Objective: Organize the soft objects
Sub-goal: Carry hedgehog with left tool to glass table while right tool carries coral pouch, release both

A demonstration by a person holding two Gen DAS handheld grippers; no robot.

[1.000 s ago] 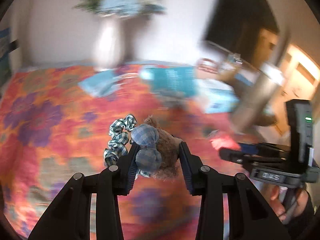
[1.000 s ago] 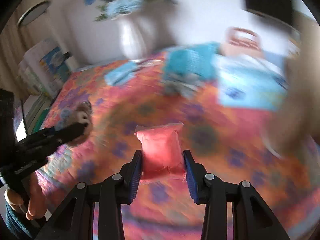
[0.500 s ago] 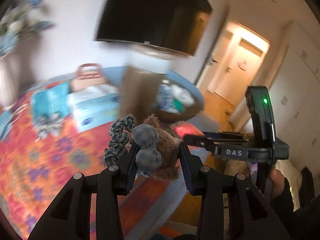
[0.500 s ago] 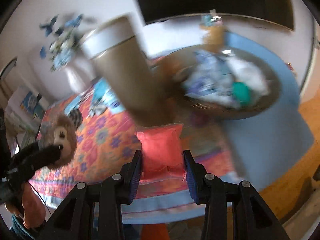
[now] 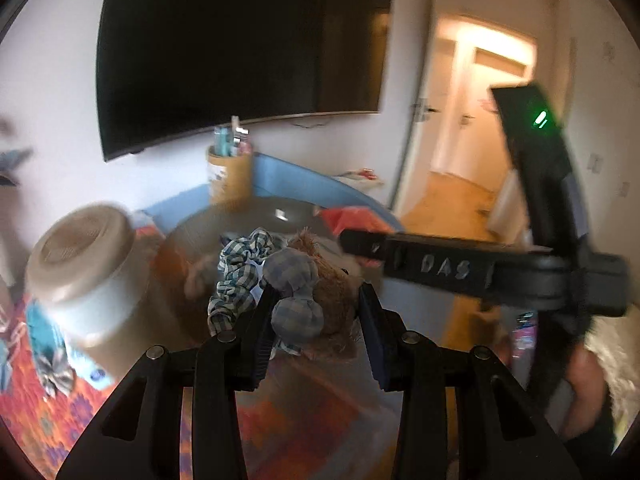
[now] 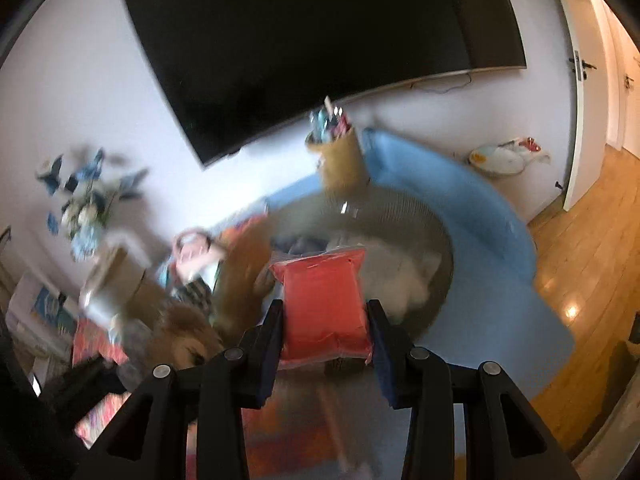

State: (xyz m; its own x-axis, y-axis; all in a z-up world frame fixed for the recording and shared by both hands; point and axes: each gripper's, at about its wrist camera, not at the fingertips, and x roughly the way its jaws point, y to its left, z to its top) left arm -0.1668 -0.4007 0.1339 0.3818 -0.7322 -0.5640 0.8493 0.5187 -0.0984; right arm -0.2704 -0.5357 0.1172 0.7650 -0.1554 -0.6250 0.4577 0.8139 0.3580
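Note:
My left gripper (image 5: 316, 316) is shut on a brown plush bear (image 5: 334, 292) with a blue checked bow and scarf, held above a round woven basket (image 5: 240, 220). My right gripper (image 6: 326, 328) is shut on a red soft packet (image 6: 324, 300), held over the same basket (image 6: 404, 208), which holds pale soft items. The right gripper's body (image 5: 460, 268) crosses the left wrist view just right of the bear, with the red packet (image 5: 352, 218) showing behind it. The bear (image 6: 188, 340) shows blurred at lower left in the right wrist view.
A tan cylinder with a white lid (image 5: 88, 280) stands left of the basket. A yellow pen cup (image 6: 340, 160) sits behind the basket on the blue table (image 6: 480, 208). A flowered orange cloth (image 5: 32, 412) covers the left. A dark TV (image 6: 320, 40) hangs on the wall.
Both grippers have swung right from the flowered cloth to above the basket, still holding the bear and the red packet. The two grippers are now close together.

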